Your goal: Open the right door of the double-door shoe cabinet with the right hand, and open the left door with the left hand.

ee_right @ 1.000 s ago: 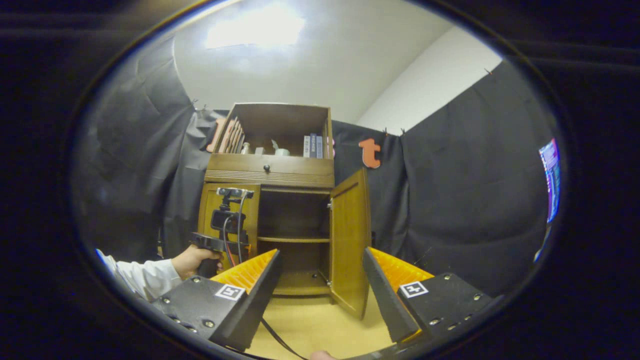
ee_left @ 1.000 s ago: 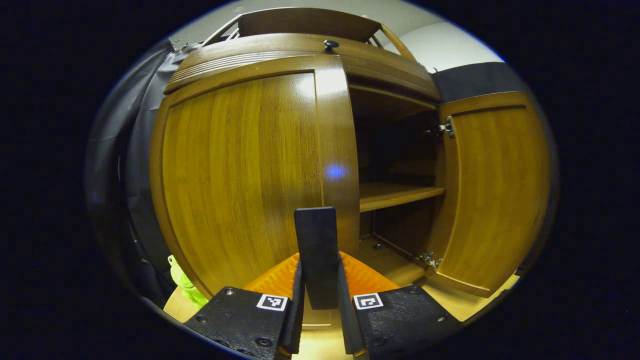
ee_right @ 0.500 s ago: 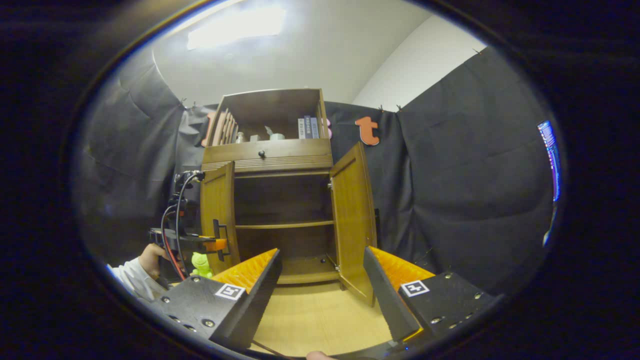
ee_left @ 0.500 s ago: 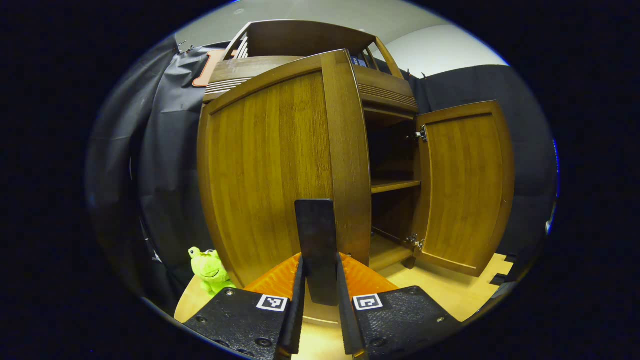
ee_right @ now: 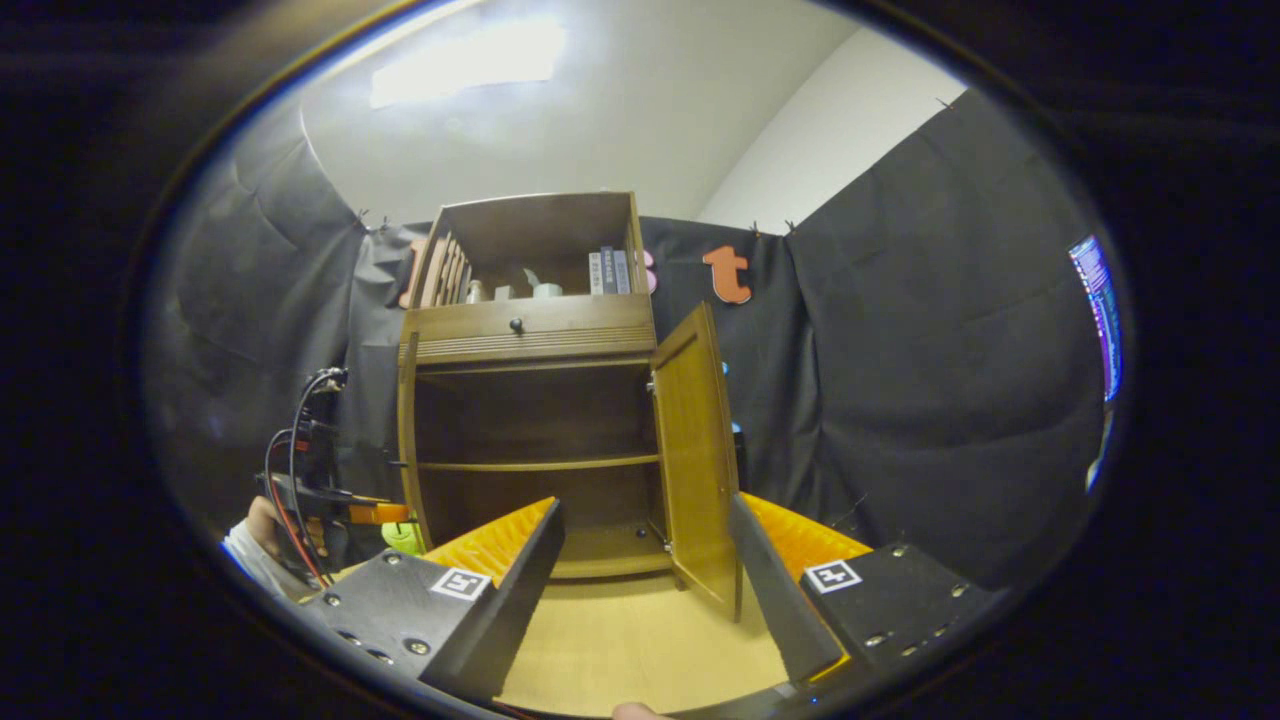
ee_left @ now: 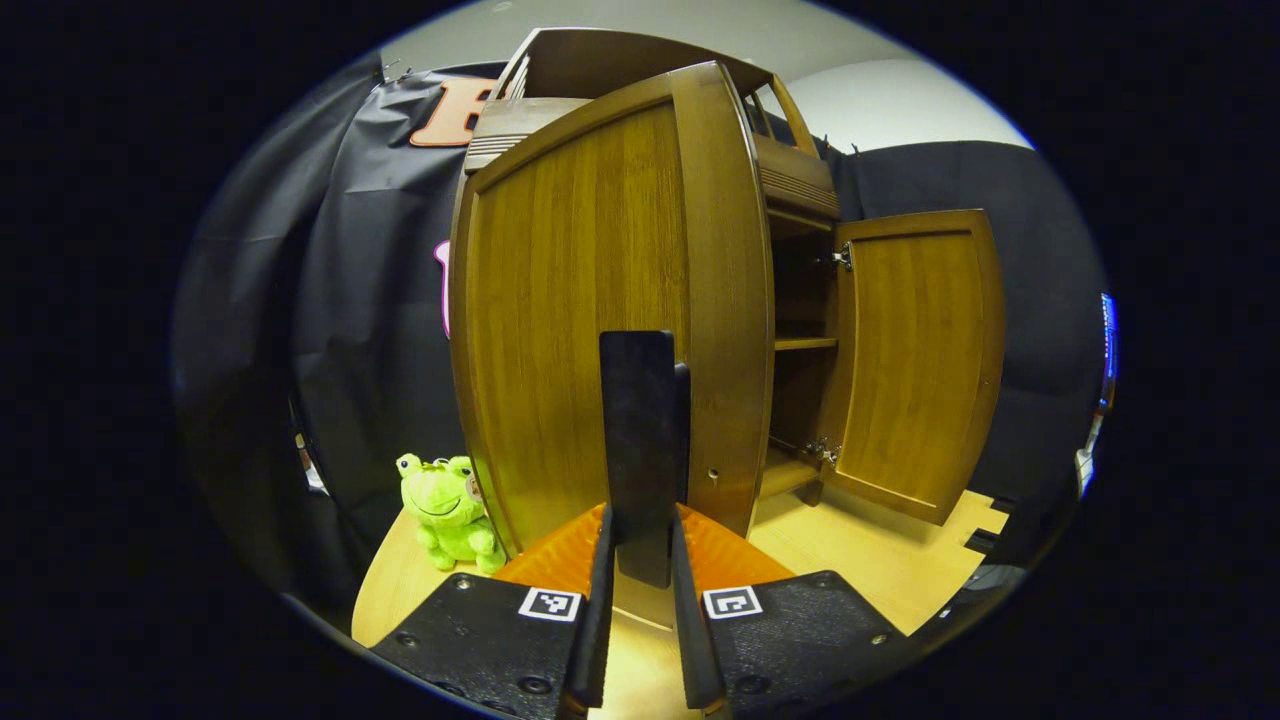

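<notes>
The left gripper (ee_left: pixel 642 560) is clamped on the dark handle (ee_left: pixel 643 440) of the left door (ee_left: pixel 590 300), at 6 o'clock in the left gripper view. Over the past second that door has swung from nearly closed to wide open, edge-on to the cabinet (ee_right: pixel 530 400). The right gripper (ee_right: pixel 640 590) stands back, fingers spread and empty; the right door (ee_right: pixel 695 450) hangs open at its 12 o'clock. Both doors appear open; only release seems outstanding.
</notes>
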`<act>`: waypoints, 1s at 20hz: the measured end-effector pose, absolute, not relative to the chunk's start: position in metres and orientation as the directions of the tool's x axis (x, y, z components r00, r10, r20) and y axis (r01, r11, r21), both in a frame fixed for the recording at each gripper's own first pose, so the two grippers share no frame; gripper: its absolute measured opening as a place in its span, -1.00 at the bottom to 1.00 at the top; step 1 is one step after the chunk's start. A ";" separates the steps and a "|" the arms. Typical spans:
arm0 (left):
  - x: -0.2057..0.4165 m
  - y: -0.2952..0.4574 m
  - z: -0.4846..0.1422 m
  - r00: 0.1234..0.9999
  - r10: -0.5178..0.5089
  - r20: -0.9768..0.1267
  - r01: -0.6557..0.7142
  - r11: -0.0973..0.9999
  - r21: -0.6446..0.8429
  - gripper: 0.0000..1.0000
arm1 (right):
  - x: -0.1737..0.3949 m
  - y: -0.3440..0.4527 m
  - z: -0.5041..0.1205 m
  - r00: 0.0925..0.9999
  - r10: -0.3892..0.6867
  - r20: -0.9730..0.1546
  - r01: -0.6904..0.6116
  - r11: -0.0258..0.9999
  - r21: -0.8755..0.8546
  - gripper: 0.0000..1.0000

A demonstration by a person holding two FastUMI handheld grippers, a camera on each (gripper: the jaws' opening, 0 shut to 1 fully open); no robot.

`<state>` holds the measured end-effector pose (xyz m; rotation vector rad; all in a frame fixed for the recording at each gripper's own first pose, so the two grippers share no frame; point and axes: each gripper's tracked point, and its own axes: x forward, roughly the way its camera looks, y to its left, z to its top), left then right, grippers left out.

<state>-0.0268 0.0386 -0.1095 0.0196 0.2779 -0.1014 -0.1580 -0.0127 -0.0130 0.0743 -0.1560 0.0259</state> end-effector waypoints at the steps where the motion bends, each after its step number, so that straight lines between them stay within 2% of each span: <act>1: -0.028 0.041 -0.112 0.957 -0.088 -0.276 0.096 0.995 0.016 -0.37 | -0.158 -0.011 -0.014 0.988 0.022 0.153 -0.032 0.997 0.067 0.97; 6: -0.045 0.064 -0.107 0.967 -0.037 -0.251 0.051 0.998 0.047 -0.40 | -0.157 -0.001 -0.014 0.987 0.047 0.152 -0.055 0.997 0.047 0.96; 11: -0.053 0.104 -0.085 0.981 0.098 -0.169 -0.083 0.992 0.094 -0.40 | -0.157 -0.002 -0.015 0.988 0.043 0.150 -0.049 0.998 0.034 0.96; 13: -0.060 0.124 -0.082 0.975 0.152 -0.164 -0.135 0.985 0.110 -0.51 | -0.157 -0.001 -0.016 0.988 0.042 0.148 -0.048 0.998 0.036 0.96; 14: -0.062 0.130 -0.078 0.976 0.157 -0.153 -0.141 0.984 0.109 -0.67 | -0.157 0.000 -0.016 0.988 0.045 0.147 -0.051 0.998 0.038 0.96; 15: -0.065 0.134 -0.075 0.976 0.160 -0.147 -0.146 0.984 0.102 -0.53 | -0.155 0.001 -0.017 0.988 0.047 0.144 -0.053 0.998 0.037 0.96; 20: -0.079 0.172 -0.068 0.966 0.218 -0.137 -0.205 0.973 0.103 -0.54 | -0.149 0.009 -0.027 0.991 0.055 0.120 -0.059 0.998 0.031 0.96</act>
